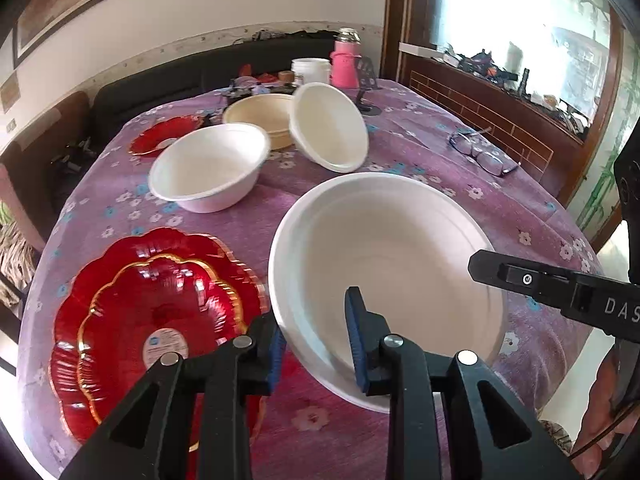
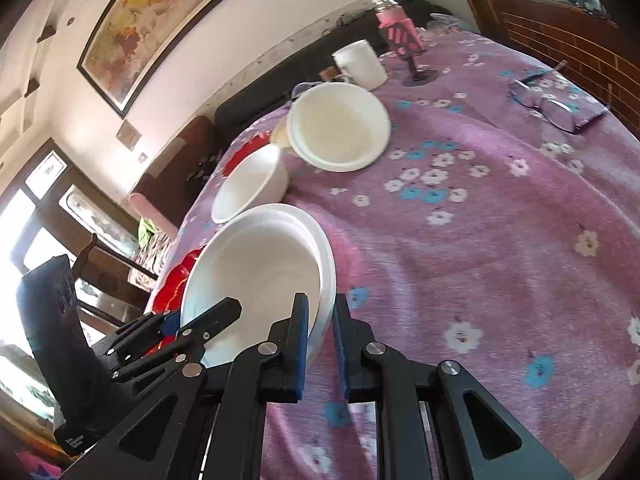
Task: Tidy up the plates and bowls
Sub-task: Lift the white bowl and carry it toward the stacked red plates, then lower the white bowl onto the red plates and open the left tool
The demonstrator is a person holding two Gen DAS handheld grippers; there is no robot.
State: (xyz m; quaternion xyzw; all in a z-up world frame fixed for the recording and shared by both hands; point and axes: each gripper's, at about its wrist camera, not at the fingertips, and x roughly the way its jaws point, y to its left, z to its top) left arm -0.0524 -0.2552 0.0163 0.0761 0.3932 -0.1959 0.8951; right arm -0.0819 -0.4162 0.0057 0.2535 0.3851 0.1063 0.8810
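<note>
Nearest the cameras, the left gripper (image 1: 316,344) was clamped on the near rim of a large white bowl (image 1: 392,256), one blue pad inside the wall and one outside. The right gripper (image 2: 320,336) was pinched tight on the opposite rim of the same bowl, so the bowl hung tilted between the two, just above the purple flowered tablecloth (image 1: 400,148). Just beside it on the left lay a stack of red scalloped plates (image 1: 152,320) with gold edging. Farther back sat a smaller white bowl (image 1: 208,168), then a white bowl leaning on its side (image 1: 328,126) against a cream bowl (image 1: 260,114), with another red plate (image 1: 164,134) to their left. Eyeglasses (image 1: 480,152) lay to the right; a white jar (image 1: 310,70) and a pink bottle (image 1: 346,64) stood at the far edge.
</note>
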